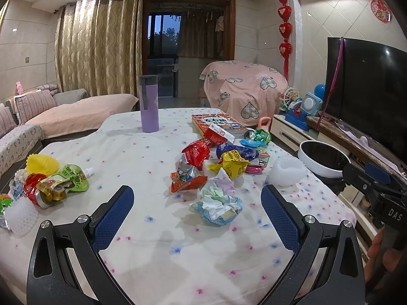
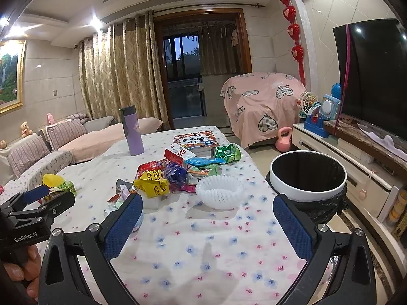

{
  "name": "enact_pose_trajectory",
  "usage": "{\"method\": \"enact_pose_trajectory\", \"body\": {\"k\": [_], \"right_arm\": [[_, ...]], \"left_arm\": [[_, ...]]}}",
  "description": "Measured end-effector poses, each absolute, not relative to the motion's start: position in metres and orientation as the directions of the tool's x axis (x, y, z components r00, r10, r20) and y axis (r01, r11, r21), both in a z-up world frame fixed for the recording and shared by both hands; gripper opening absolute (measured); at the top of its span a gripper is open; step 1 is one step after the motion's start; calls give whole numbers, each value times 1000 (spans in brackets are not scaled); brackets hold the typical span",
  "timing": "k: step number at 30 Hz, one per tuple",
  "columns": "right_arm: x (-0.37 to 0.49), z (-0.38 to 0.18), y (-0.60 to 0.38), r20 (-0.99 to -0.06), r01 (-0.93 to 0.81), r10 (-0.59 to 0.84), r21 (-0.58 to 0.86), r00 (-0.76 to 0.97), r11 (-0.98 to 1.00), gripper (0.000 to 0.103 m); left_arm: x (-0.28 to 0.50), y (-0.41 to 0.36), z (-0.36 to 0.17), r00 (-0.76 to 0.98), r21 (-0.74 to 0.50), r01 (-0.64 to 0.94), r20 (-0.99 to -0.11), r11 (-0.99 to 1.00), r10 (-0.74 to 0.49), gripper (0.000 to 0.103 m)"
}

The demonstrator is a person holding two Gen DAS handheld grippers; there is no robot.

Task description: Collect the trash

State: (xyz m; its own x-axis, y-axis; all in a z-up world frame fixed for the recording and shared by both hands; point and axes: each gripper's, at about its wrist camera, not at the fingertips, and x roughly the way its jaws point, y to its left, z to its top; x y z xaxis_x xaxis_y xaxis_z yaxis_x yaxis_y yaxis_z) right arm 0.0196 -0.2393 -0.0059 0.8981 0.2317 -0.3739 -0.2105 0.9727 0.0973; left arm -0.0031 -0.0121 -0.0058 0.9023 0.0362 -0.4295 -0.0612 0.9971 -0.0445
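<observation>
Two claws, left gripper [image 1: 197, 203] and right gripper [image 2: 207, 216], hang spread wide and empty above your table [image 1: 142, 152]. Trash: crumpled paper [image 1: 216, 207] at frame centre, wrappers [image 1: 211, 157] behind. Bin [image 2: 307, 175] waits centre right. Nothing collected yet; next, likely close on the paper.

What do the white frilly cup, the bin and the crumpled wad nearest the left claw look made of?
Cup: thin translucent white plastic, by its glossy pleated wall.
Bin: smooth glossy white shell, probably plastic, with a crinkled black film liner.
Wad: matte creased paper, perhaps tissue.
</observation>
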Motion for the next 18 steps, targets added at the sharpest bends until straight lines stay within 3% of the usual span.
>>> {"method": "enact_pose_trajectory", "body": {"k": [18], "right_arm": [[29,-11,-244,-397,-220,248,117,884,969,103]], "left_arm": [[8,-11,-12,877,-69,-39,-481,997,1,102]]}}
